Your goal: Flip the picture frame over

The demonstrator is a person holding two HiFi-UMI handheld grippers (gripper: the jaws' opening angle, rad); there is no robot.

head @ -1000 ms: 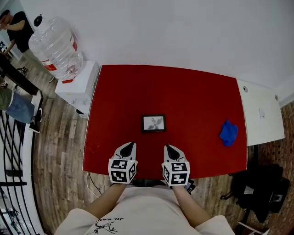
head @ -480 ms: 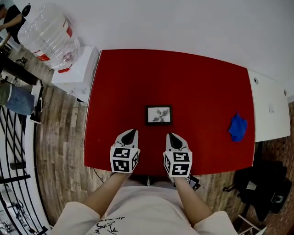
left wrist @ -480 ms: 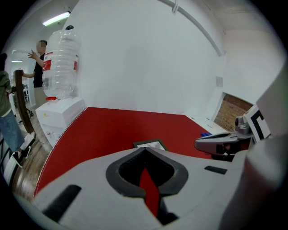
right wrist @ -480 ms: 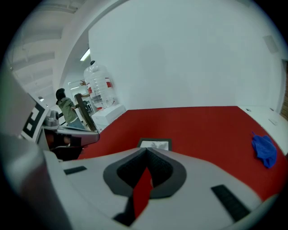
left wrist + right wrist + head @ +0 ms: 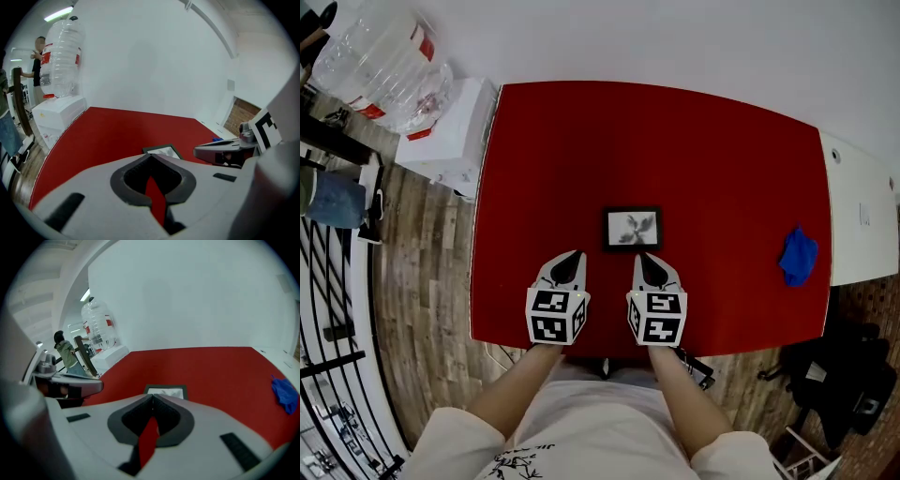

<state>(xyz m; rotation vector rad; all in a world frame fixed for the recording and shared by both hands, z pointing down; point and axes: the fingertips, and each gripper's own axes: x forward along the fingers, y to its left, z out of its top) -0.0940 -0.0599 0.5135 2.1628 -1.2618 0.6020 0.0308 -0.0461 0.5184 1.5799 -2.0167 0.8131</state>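
Note:
A small black picture frame [image 5: 633, 228] lies flat, picture side up, near the middle of the red table [image 5: 572, 141]. It peeks over the jaws in the left gripper view [image 5: 161, 150] and the right gripper view [image 5: 165, 391]. My left gripper [image 5: 577, 252] hovers just short of the frame's near left corner, shut with nothing in it. My right gripper [image 5: 641, 256] is shut too, its tips close to the frame's near edge. Neither touches the frame.
A crumpled blue cloth [image 5: 798, 255] lies near the table's right edge. A water dispenser with a big clear bottle [image 5: 380, 66] stands off the far left corner. A white side table [image 5: 862, 211] adjoins the right side. A person [image 5: 38, 61] stands far left.
Both grippers have moved forward and down toward the frame, and the gap between them has narrowed. The head view has shifted, so the table sits lower and nearer.

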